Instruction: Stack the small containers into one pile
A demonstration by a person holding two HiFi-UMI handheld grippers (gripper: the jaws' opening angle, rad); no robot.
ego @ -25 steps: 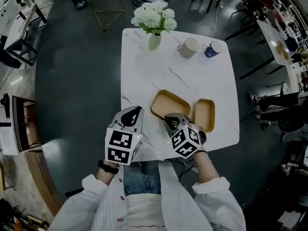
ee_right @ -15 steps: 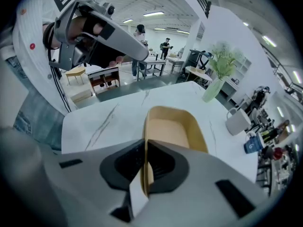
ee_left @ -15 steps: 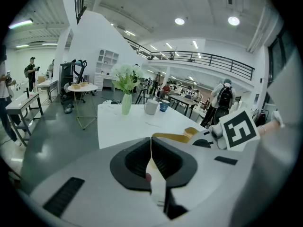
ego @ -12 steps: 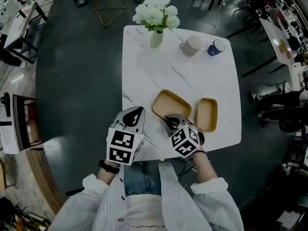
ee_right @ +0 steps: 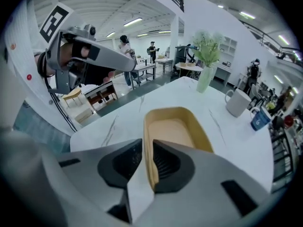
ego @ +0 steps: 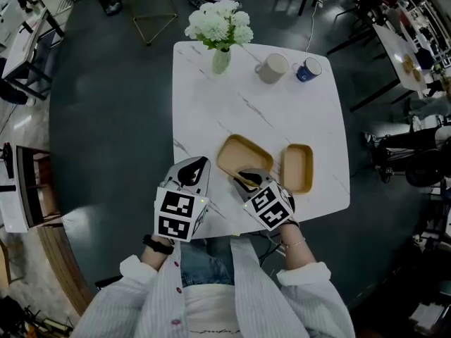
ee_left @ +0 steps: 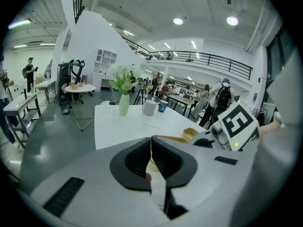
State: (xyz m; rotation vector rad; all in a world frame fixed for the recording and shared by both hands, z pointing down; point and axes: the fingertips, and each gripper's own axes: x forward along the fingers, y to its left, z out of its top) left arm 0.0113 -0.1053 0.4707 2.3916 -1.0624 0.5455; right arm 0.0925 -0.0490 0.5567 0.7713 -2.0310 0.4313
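A white table point(ego: 211, 111) has two small tan containers on its near side. The left container point(ego: 243, 157) is the bigger one and lies a bit turned. The right container point(ego: 297, 167) lies just beside it, nearer the right edge of the table. The two are side by side, and neither one is inside the other.

The right gripper point(ego: 245, 177) is at the near end of the left container. In the right gripper view its claw point(ee_right: 147, 148) is closed on the near rim of this container point(ee_right: 173, 131), with the thin wall pinched between the two jaws.

The left gripper point(ego: 196, 166) is over the near left part of the table, to the left of the left container and not touching it. In the left gripper view its claw point(ee_left: 151, 143) is closed, with the jaws pressed together and nothing between them.

On the far side of the table stand a green vase point(ego: 220, 60) with white flowers point(ego: 217, 25), a white mug point(ego: 271, 67) and a blue mug point(ego: 307, 70). They are well apart from the containers.
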